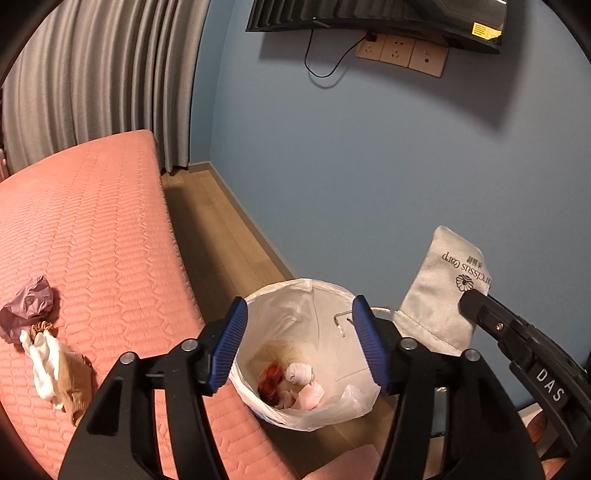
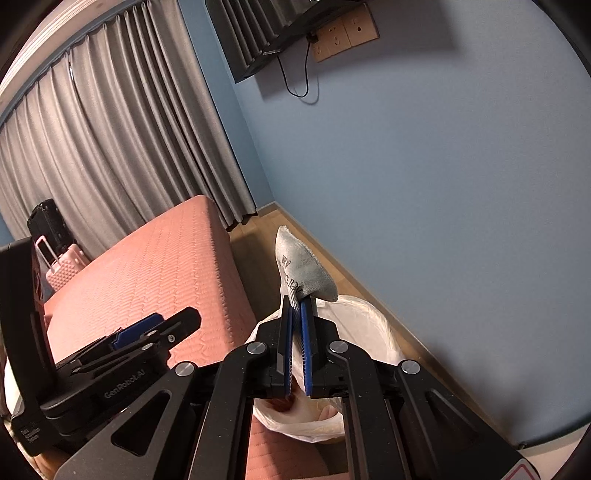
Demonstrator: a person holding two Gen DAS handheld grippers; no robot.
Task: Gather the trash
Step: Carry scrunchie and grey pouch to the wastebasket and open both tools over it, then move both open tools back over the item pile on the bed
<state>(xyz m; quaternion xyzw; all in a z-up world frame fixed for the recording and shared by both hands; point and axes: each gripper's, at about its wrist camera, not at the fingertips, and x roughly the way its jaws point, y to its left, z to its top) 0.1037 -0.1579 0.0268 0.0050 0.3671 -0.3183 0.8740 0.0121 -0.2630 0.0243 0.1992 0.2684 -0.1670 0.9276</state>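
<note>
A trash bin lined with a white plastic bag (image 1: 354, 406) stands on the floor beside the bed, with red, white and pink scraps inside. My left gripper (image 1: 300, 343) is open and empty, hovering over the bin's mouth. My right gripper (image 2: 298, 314) is shut on a grey fabric pouch (image 2: 306, 266) with printed lettering, held above the bin's bag (image 2: 369, 317). The pouch (image 1: 439, 288) and the right gripper (image 1: 476, 301) also show at the right of the left wrist view. A crumpled purple wrapper (image 1: 31, 302) and white and tan cloth scraps (image 1: 55, 369) lie on the bed.
The pink quilted bed (image 1: 92, 229) fills the left side. A narrow strip of wood floor (image 1: 221, 236) runs between bed and blue wall. Grey curtains hang behind. A TV (image 1: 369, 18) and wall sockets sit high on the wall. A pink suitcase (image 2: 62, 266) stands by the curtains.
</note>
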